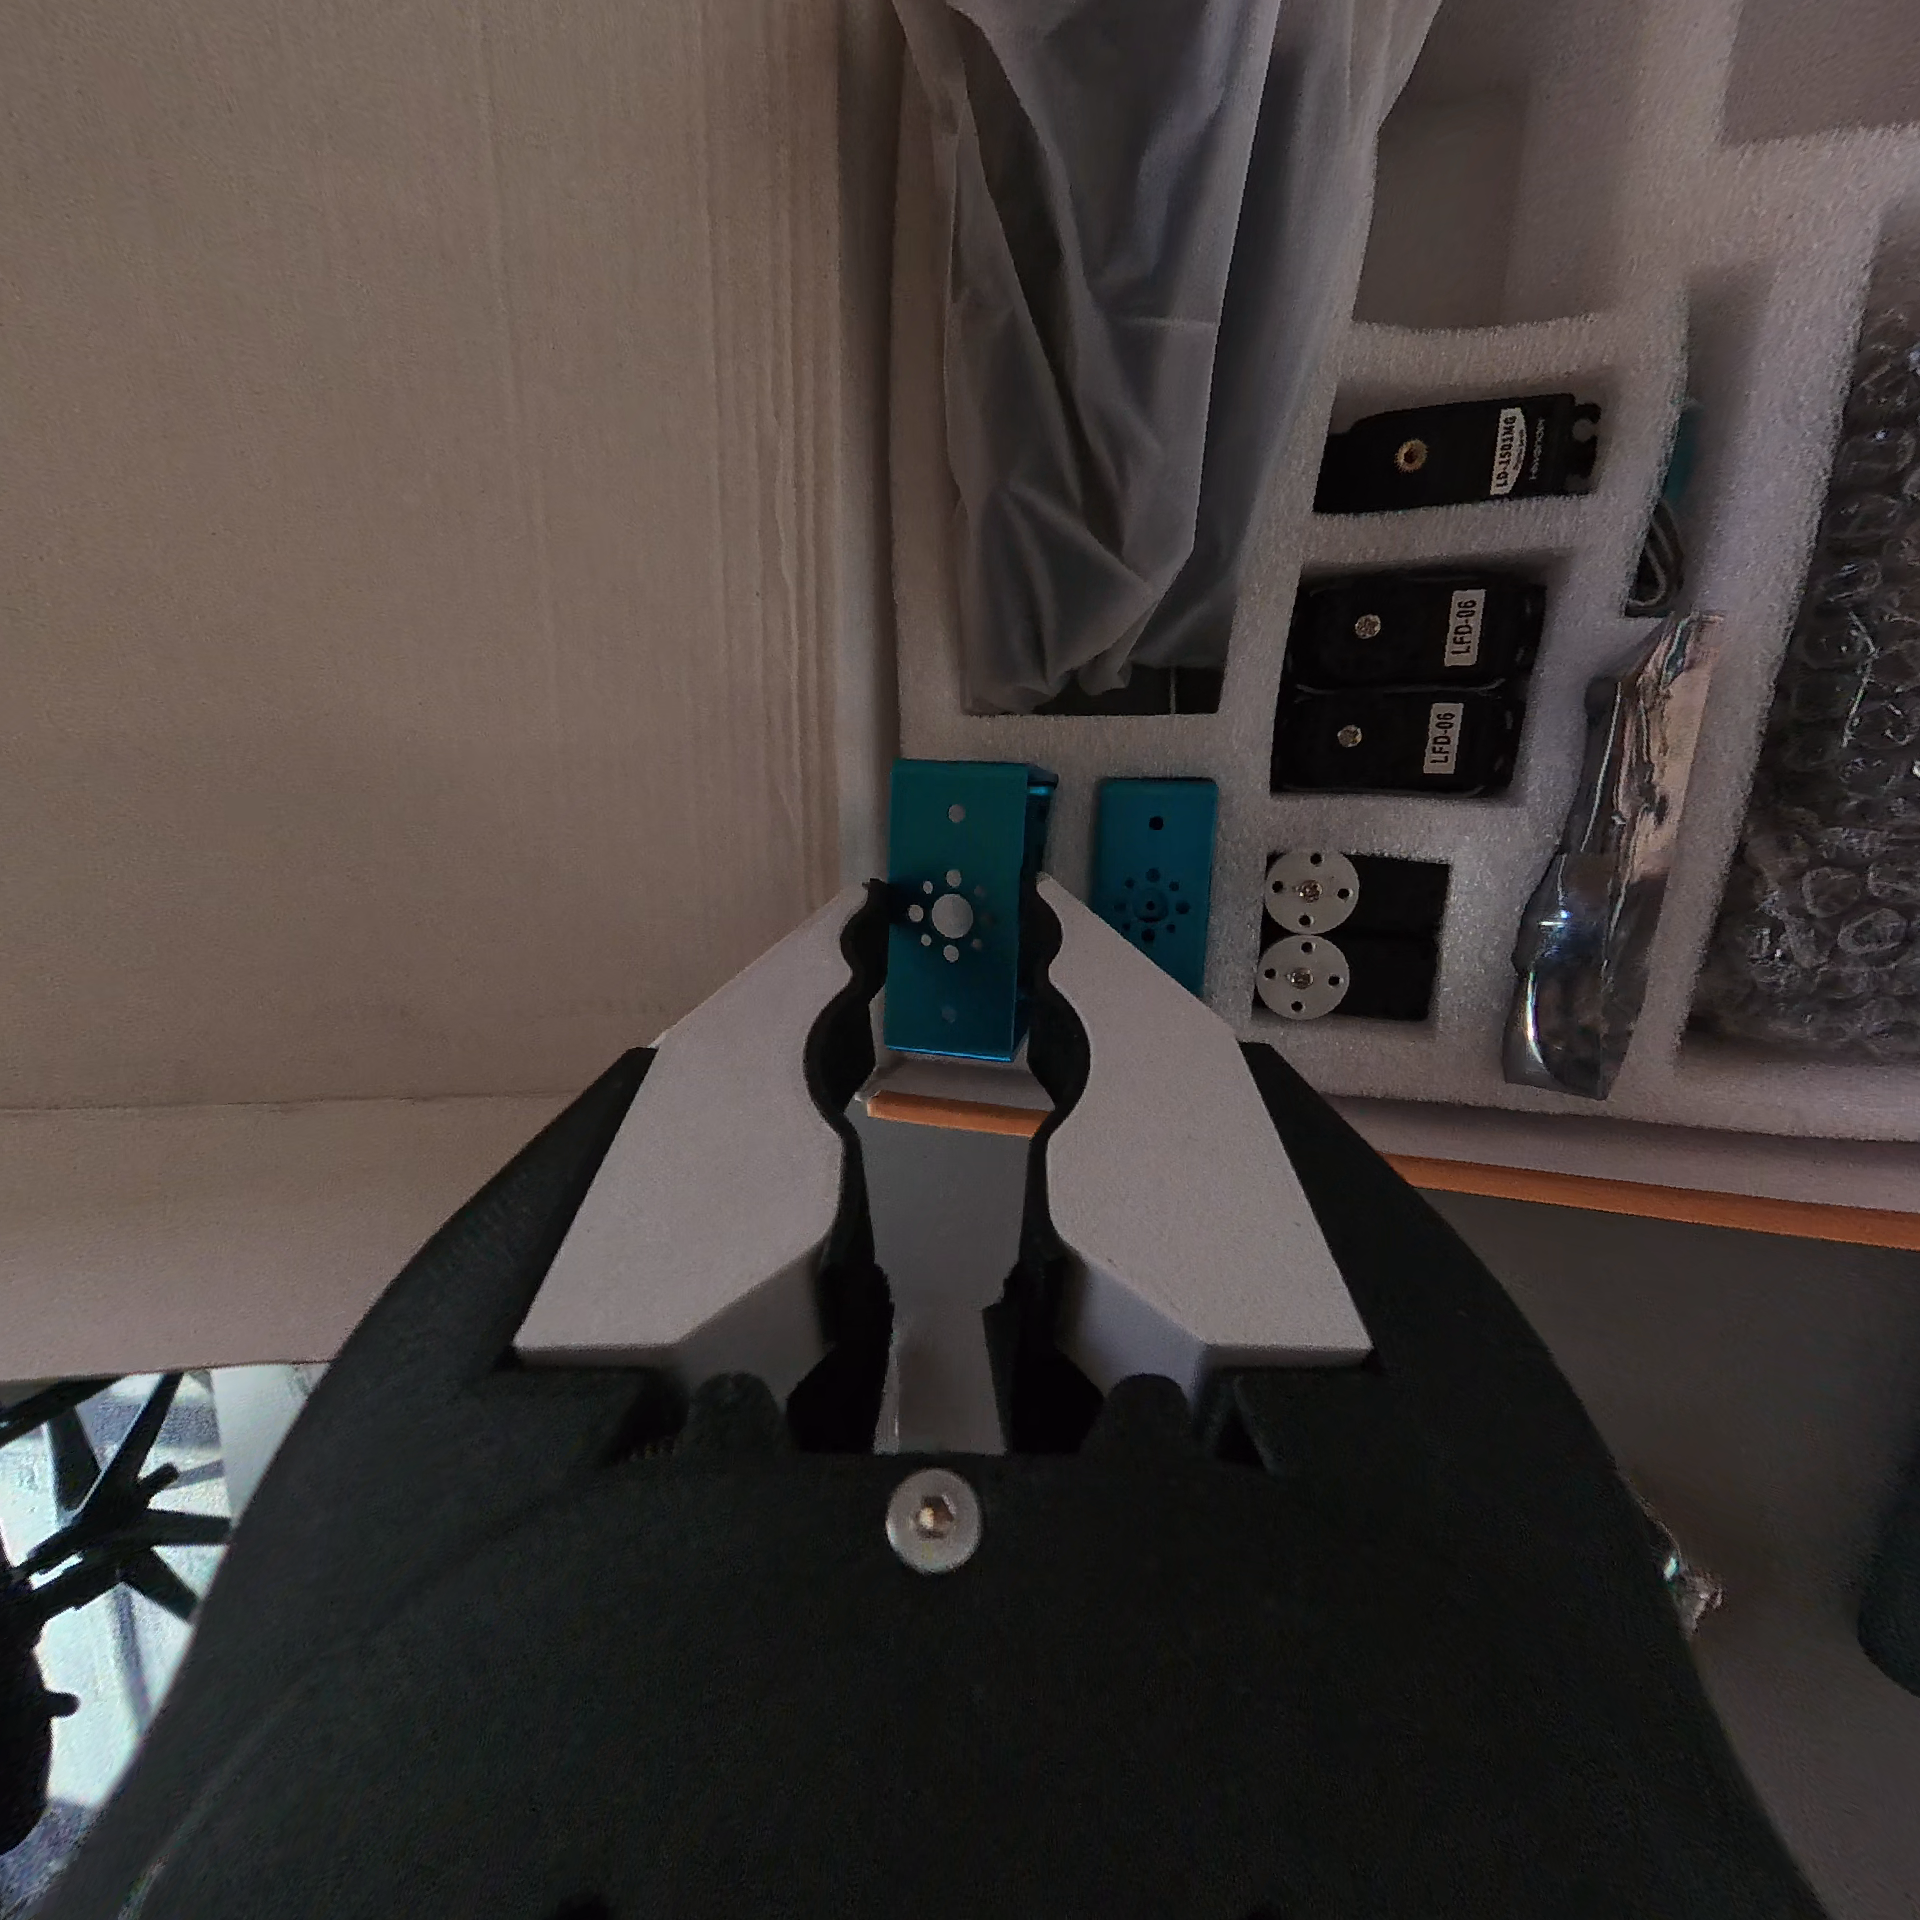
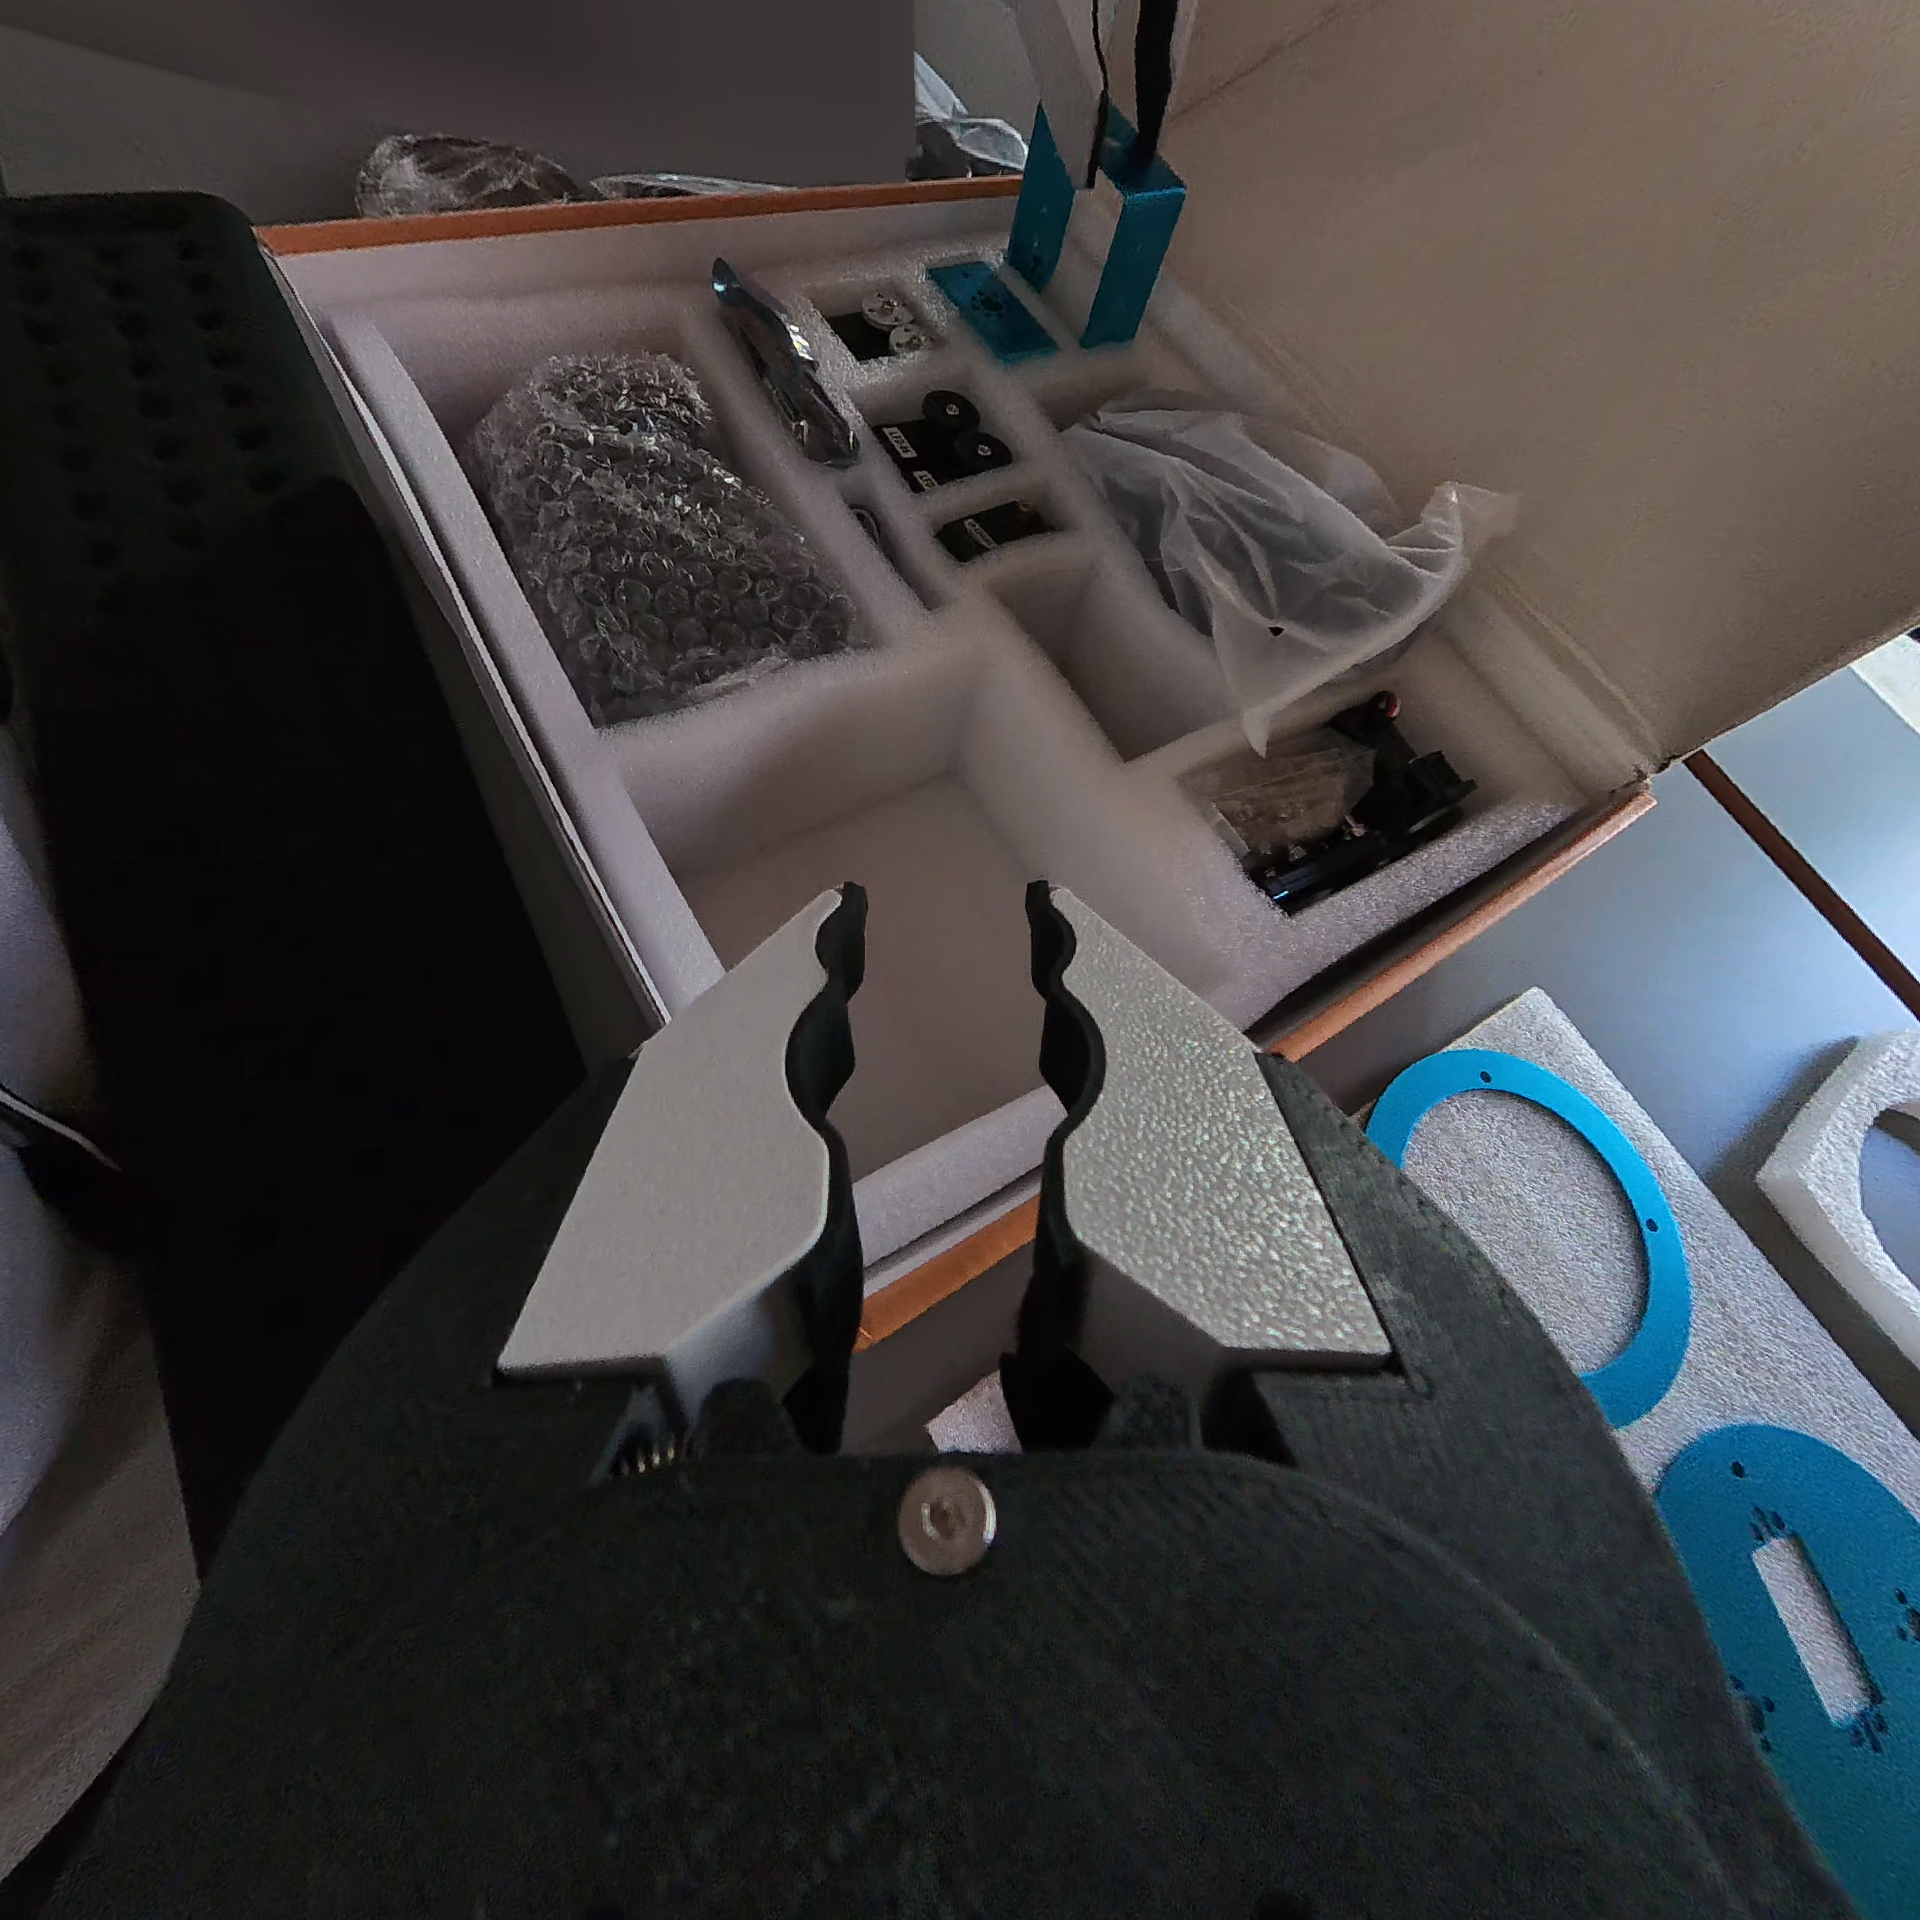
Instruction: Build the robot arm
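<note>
The left tongs pinch a blue perforated U-shaped metal bracket — raised over the white foam tray. The right tongs gape, holding nothing, above an unfilled tray compartment.

A teal-blue metal bracket, perforated with a ring of round holes, is noted. White pitted foam tray is edged by an orange-brown box rim. Black servo blocks bear white labels. Clear bubble-wrapped bundle shows a dotted pattern.
</note>
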The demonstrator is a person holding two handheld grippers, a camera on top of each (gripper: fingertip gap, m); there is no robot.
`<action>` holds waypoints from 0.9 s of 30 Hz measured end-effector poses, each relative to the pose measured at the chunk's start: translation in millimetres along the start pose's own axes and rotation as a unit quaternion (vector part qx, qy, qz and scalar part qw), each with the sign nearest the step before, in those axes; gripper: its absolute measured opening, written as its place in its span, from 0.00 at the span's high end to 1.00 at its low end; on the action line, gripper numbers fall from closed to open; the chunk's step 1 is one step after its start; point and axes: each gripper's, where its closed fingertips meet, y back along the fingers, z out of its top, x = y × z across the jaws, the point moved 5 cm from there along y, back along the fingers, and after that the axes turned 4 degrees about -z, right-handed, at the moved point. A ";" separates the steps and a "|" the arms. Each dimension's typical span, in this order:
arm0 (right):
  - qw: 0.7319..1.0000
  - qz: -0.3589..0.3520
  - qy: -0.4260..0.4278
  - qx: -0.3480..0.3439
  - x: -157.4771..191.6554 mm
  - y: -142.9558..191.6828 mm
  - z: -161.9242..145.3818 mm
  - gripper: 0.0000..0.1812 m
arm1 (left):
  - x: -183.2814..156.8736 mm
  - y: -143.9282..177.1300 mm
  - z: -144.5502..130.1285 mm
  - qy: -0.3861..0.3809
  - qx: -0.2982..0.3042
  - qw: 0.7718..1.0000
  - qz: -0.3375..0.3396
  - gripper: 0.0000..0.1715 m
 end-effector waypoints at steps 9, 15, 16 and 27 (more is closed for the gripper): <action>1.000 0.000 -0.002 0.002 0.4 0.0 -1.9 0.83 | 0.3 13.0 -1.4 0.010 -0.016 1.000 0.008 0.86; 1.000 0.003 0.002 0.004 5.0 4.1 -3.4 0.83 | 2.7 90.4 -23.9 0.034 -0.052 0.998 0.010 0.86; 1.000 0.003 0.002 0.003 5.7 4.0 -3.2 0.83 | 6.7 101.2 -38.2 0.044 -0.044 0.998 0.002 0.86; 1.000 -0.017 0.008 0.020 25.9 -10.9 15.2 0.82 | 68.2 18.3 -141.5 0.132 0.009 0.959 -0.249 0.86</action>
